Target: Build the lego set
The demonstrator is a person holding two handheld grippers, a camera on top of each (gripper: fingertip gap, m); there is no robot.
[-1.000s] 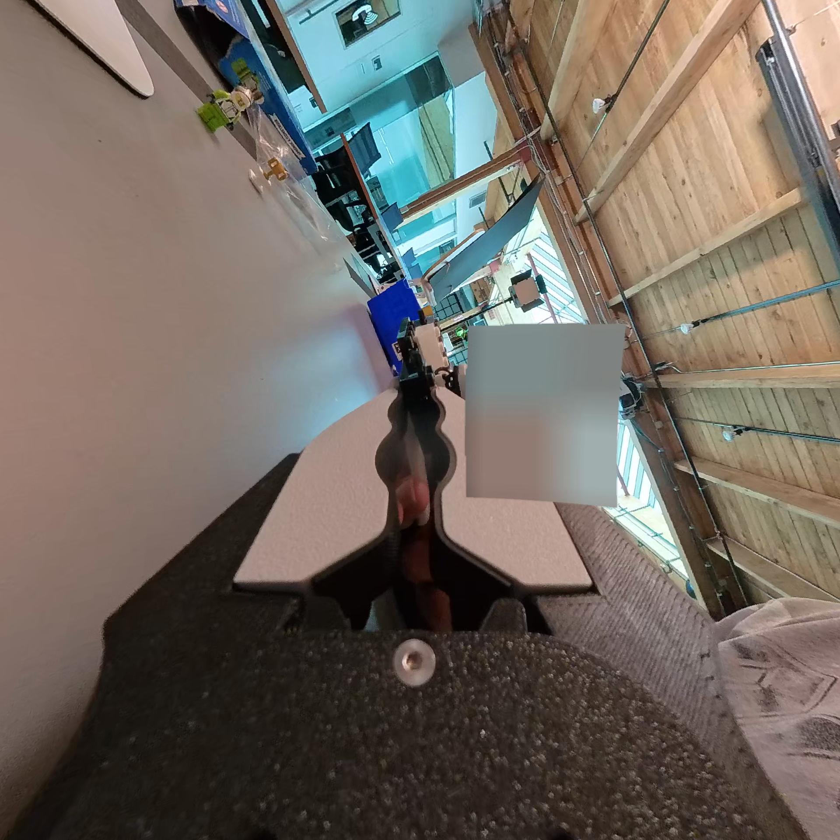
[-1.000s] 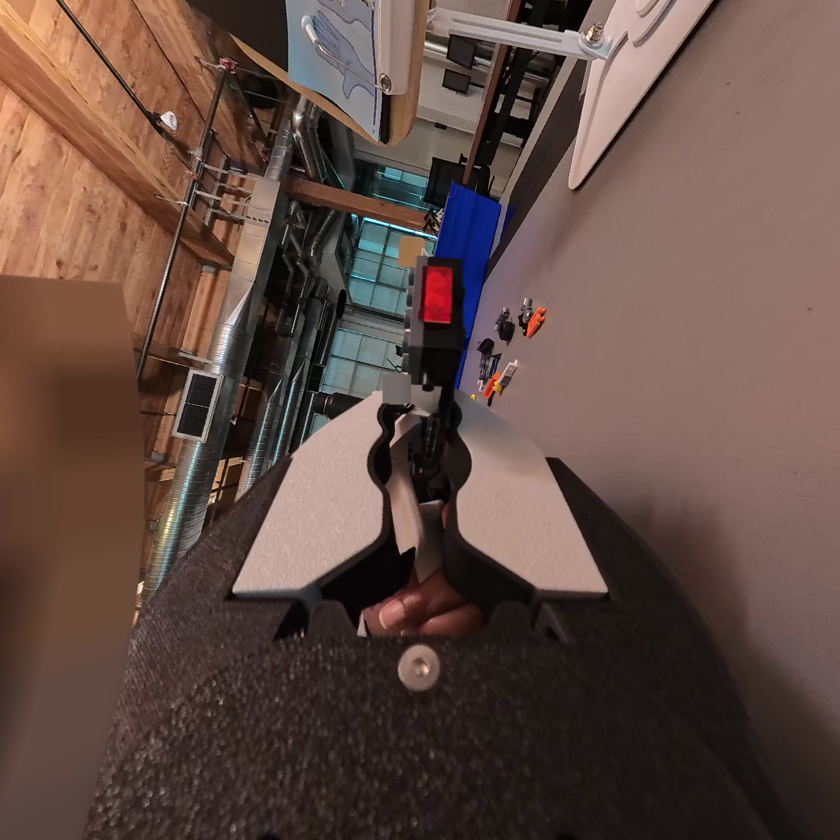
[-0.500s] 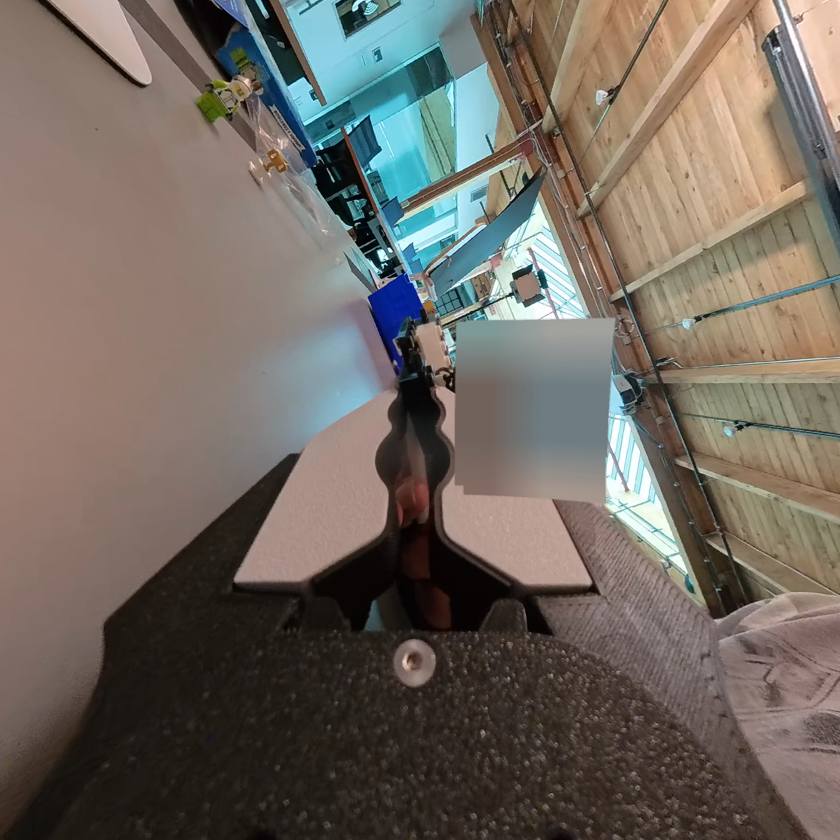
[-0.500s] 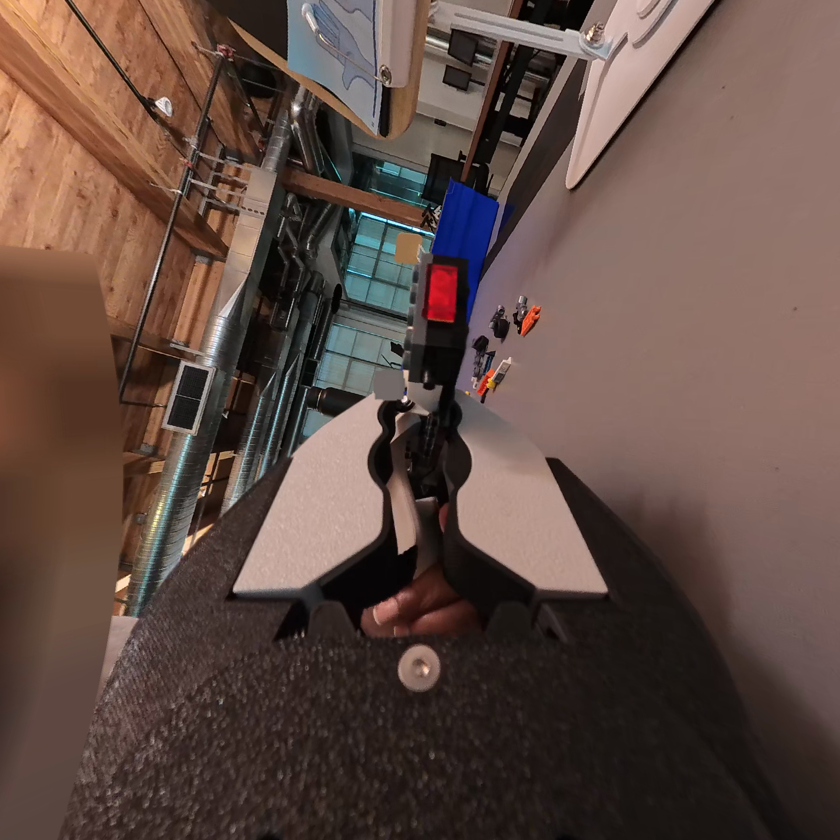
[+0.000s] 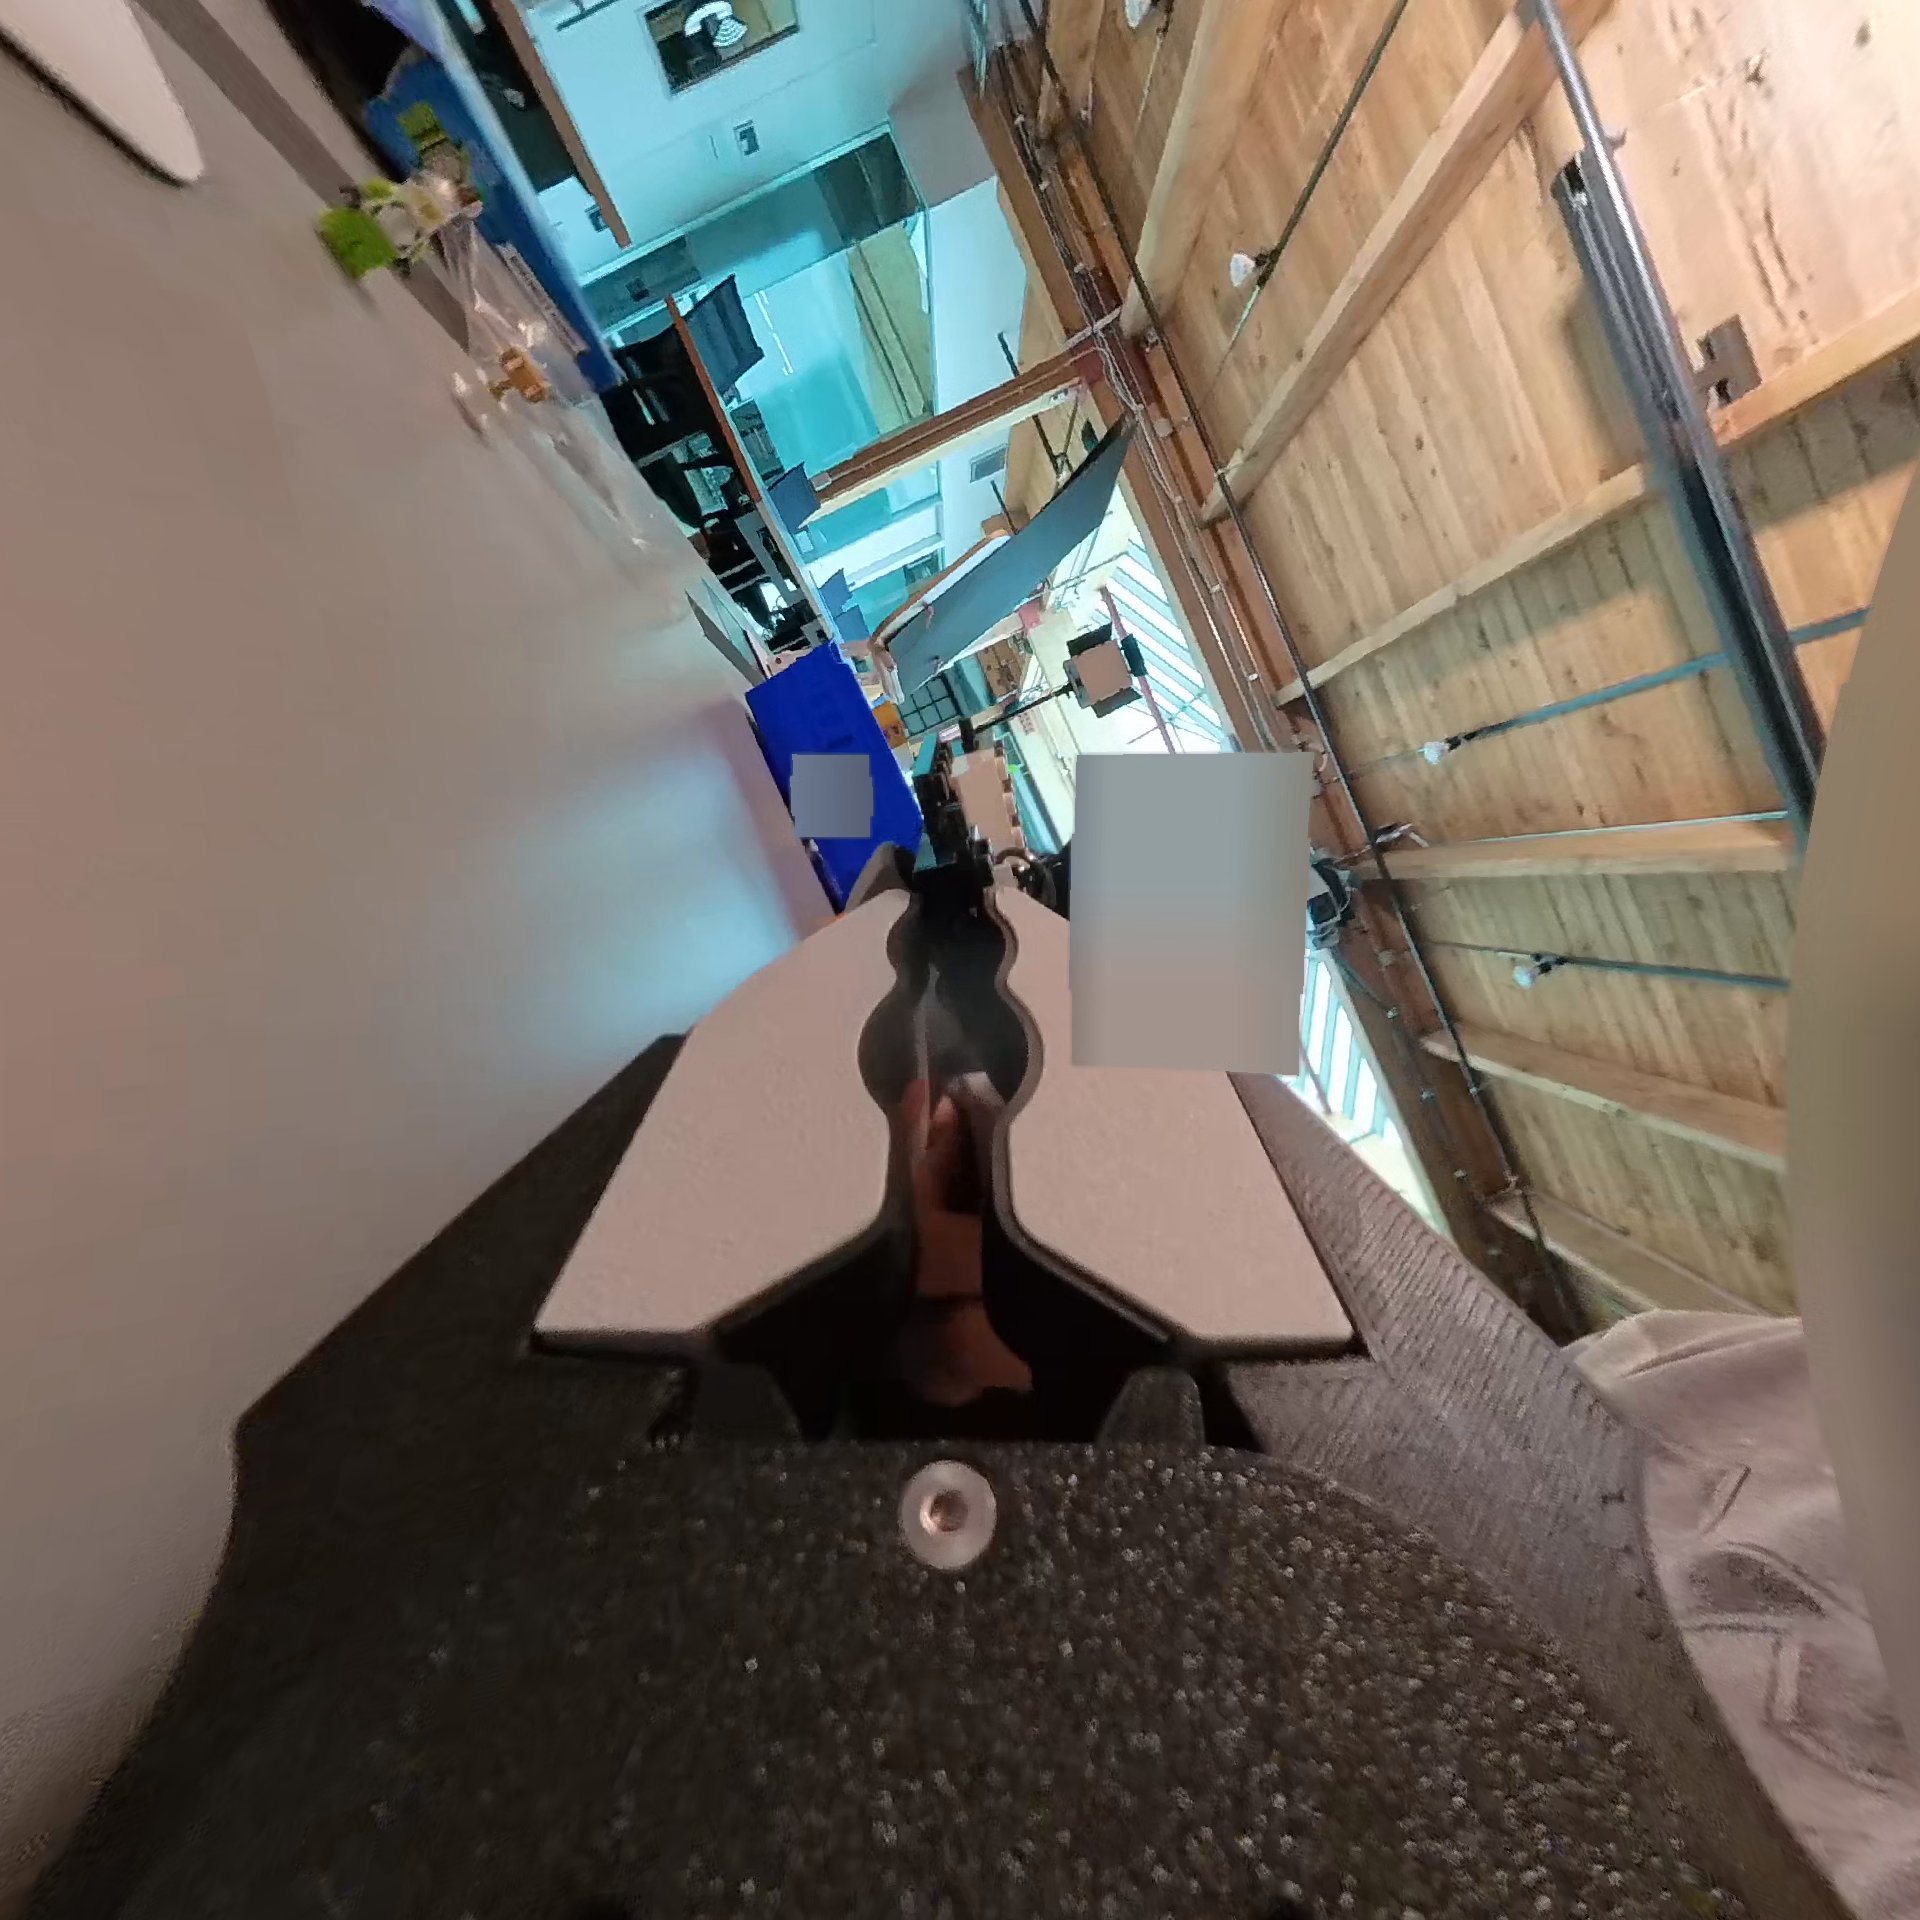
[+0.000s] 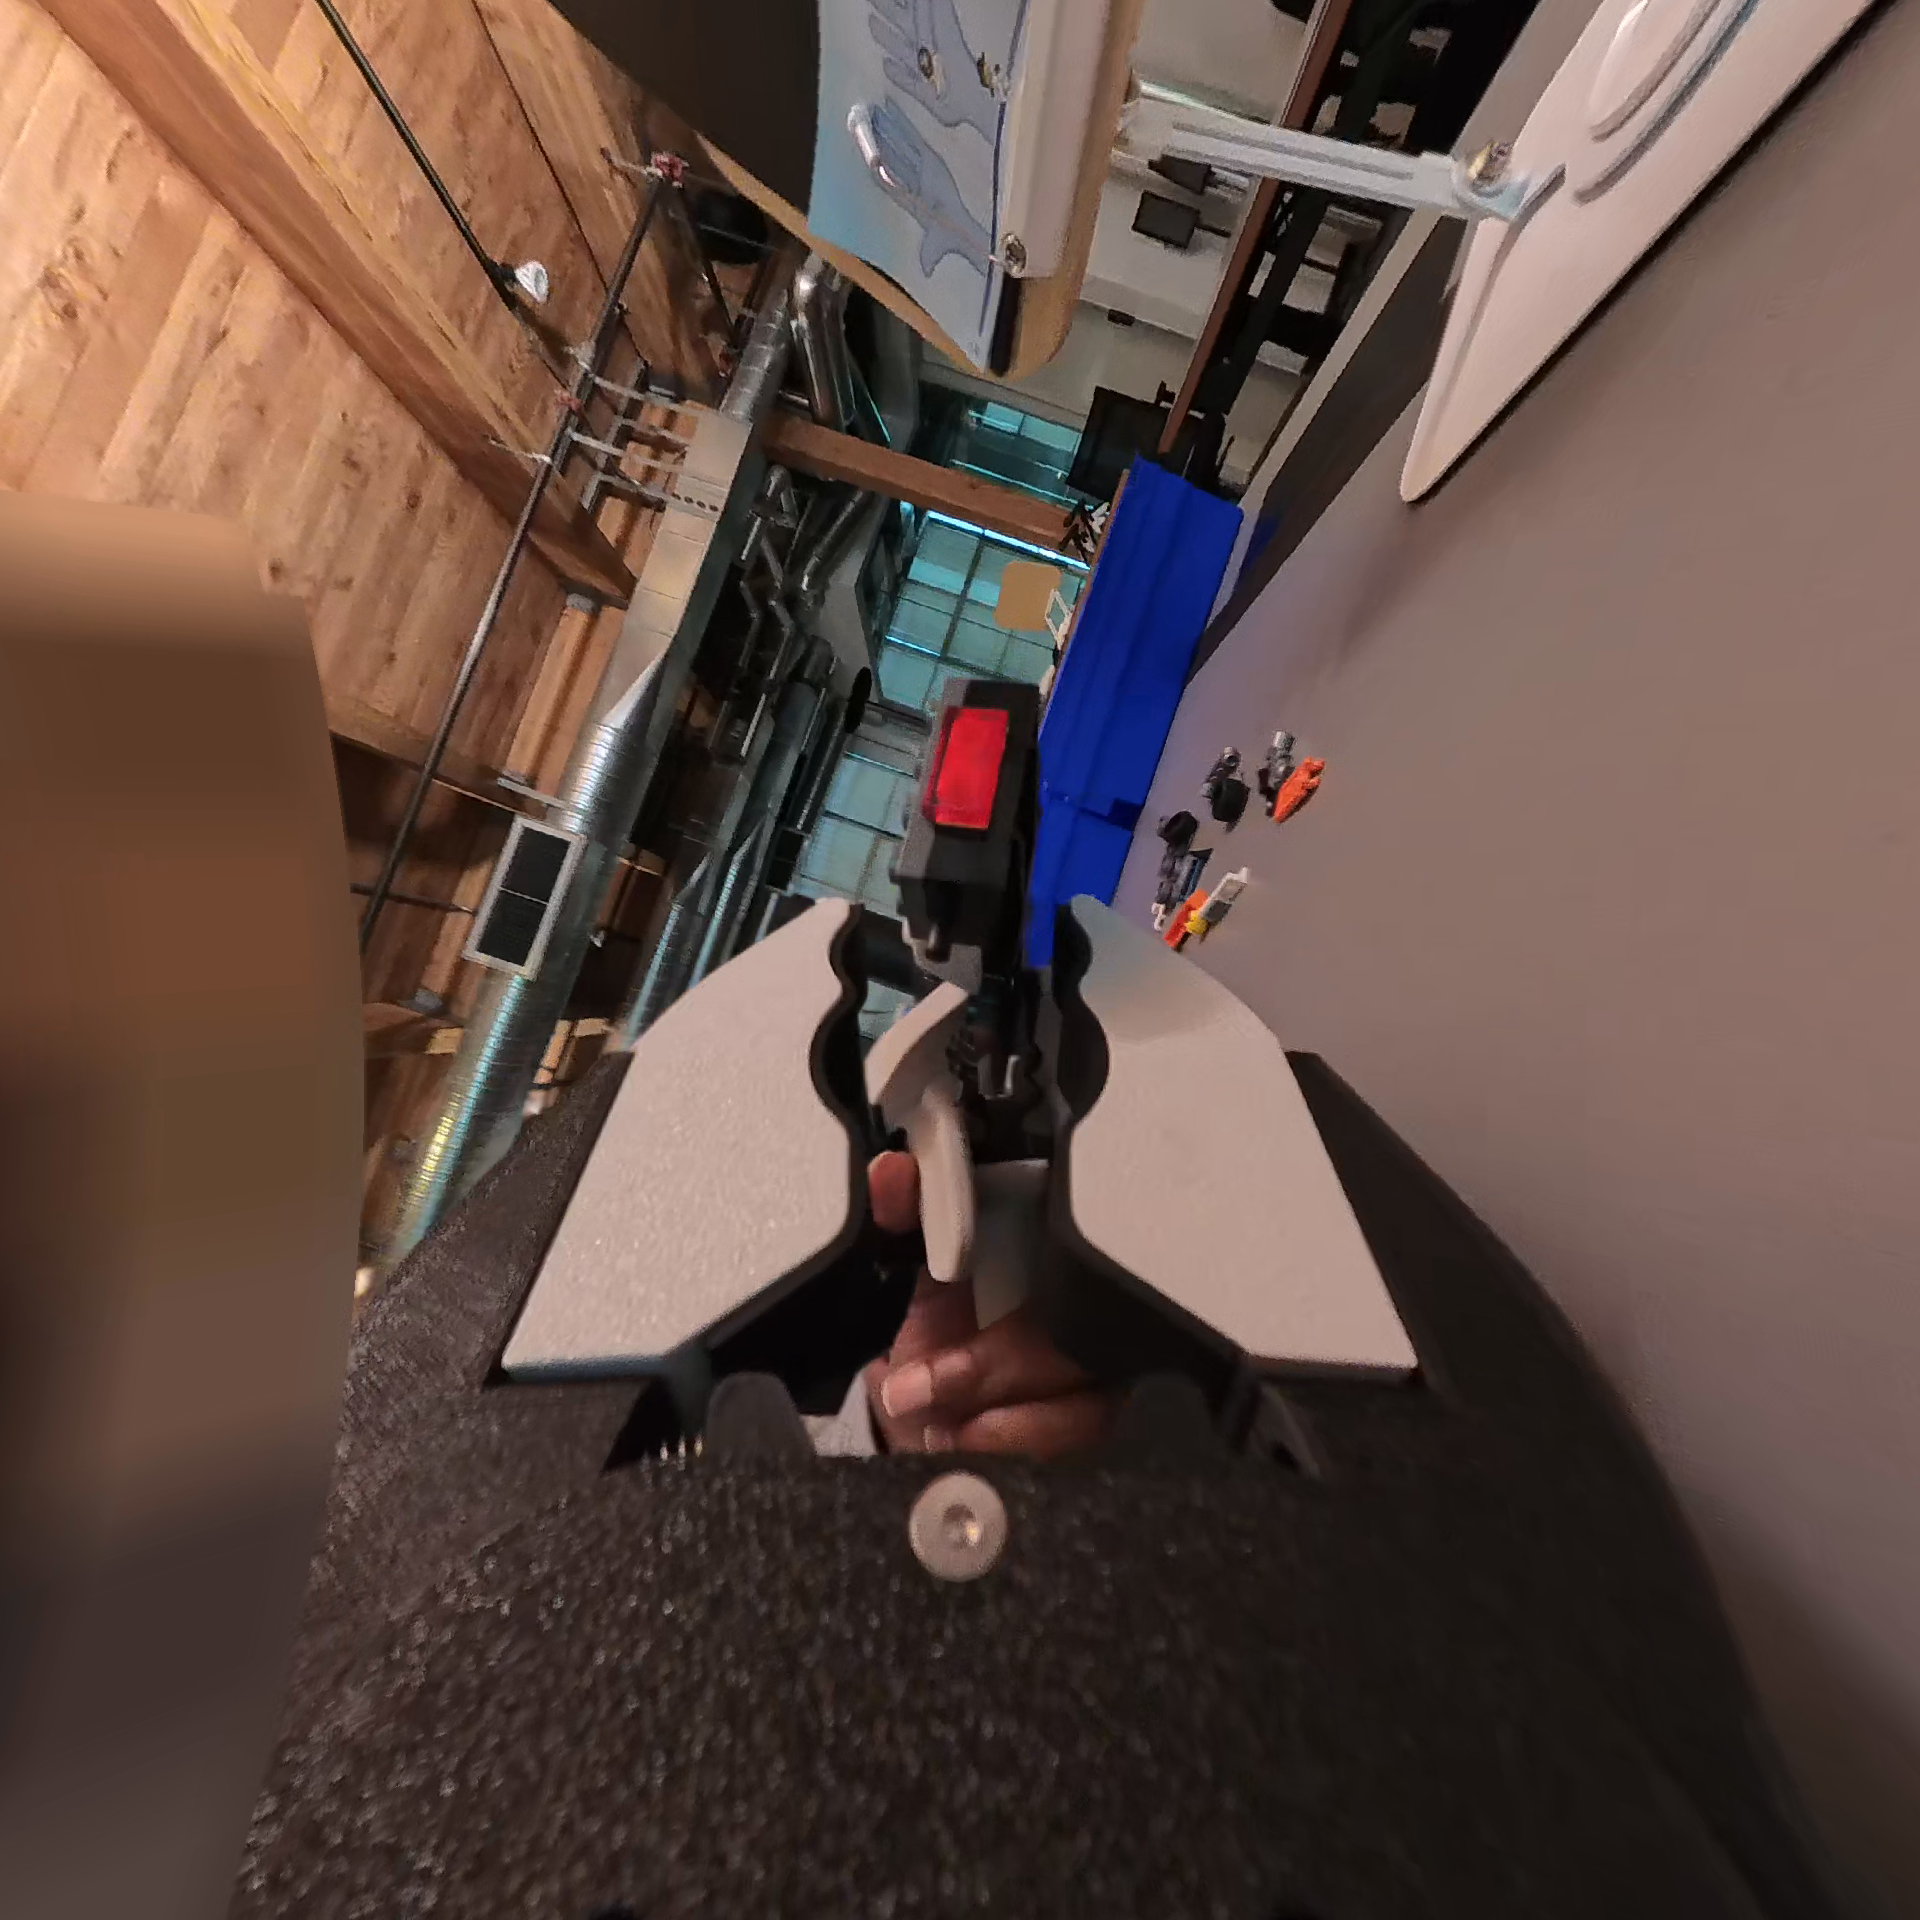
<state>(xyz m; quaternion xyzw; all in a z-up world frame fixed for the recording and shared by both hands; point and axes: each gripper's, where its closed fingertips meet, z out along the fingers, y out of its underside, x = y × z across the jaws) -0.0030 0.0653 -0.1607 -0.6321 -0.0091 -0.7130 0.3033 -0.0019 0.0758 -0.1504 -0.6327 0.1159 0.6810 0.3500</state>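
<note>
The left gripper (image 5: 951,894) is clamped on a dark lego assembly (image 5: 948,831). The right gripper's (image 6: 961,925) jaws stand apart around the red-topped lego assembly (image 6: 966,800), above the grey table (image 6: 1558,831).

This is a large open workshop or lab hall. Above the grey table (image 6: 1662,831) runs a timber plank ceiling (image 5: 1507,416) with beams, cables and small lamps, alongside bare metal ducts (image 6: 561,935). Beyond the table's far end stand glass partitions (image 5: 831,312) and a blue bin (image 6: 1122,675).

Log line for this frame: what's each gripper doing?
left gripper: shut on lego assembly | right gripper: open around lego assembly | loose pieces: on table
</note>
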